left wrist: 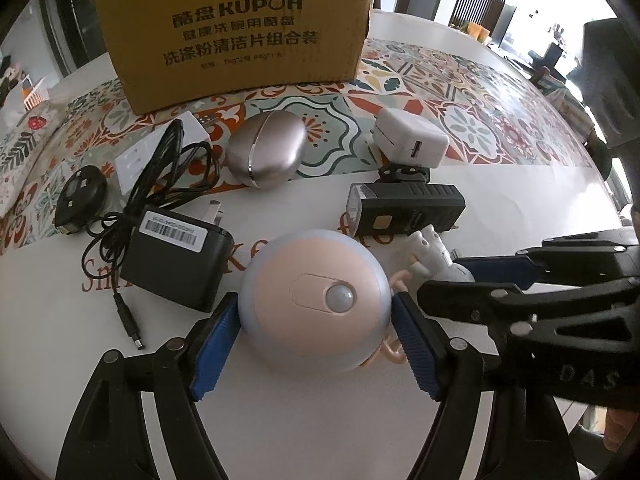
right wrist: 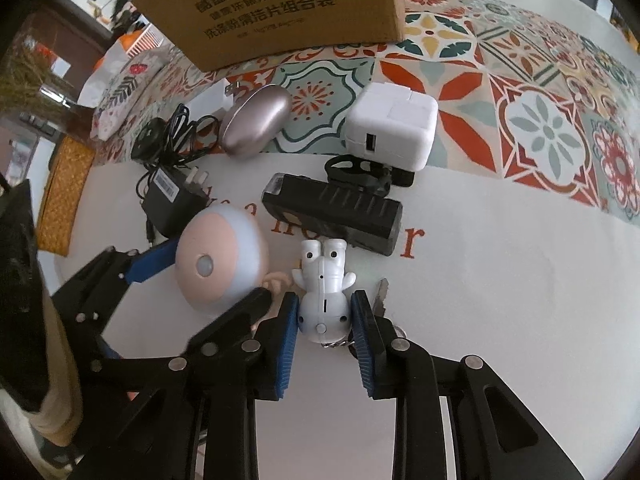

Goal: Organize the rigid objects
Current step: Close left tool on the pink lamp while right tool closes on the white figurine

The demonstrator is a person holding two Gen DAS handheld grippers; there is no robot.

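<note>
My left gripper (left wrist: 314, 334) is shut on a round pink sensor night light (left wrist: 316, 300), its blue pads pressed to both sides; the light rests on the white table and also shows in the right wrist view (right wrist: 220, 260). My right gripper (right wrist: 325, 312) is shut on a small white figurine keychain (right wrist: 323, 288) that lies on the table, with a key (right wrist: 381, 294) beside the right pad. The right gripper also shows in the left wrist view (left wrist: 496, 280). A KUPOH cardboard box (left wrist: 240, 28) stands at the back.
On the table lie a black power adapter with cable (left wrist: 176, 256), a black bike light (left wrist: 404, 208), a white USB charger cube (left wrist: 412, 142), a silver egg-shaped case (left wrist: 264, 152), a small black round device (left wrist: 80, 196) and a white plug strip (left wrist: 132, 164). A patterned cloth (left wrist: 460, 96) covers the far half.
</note>
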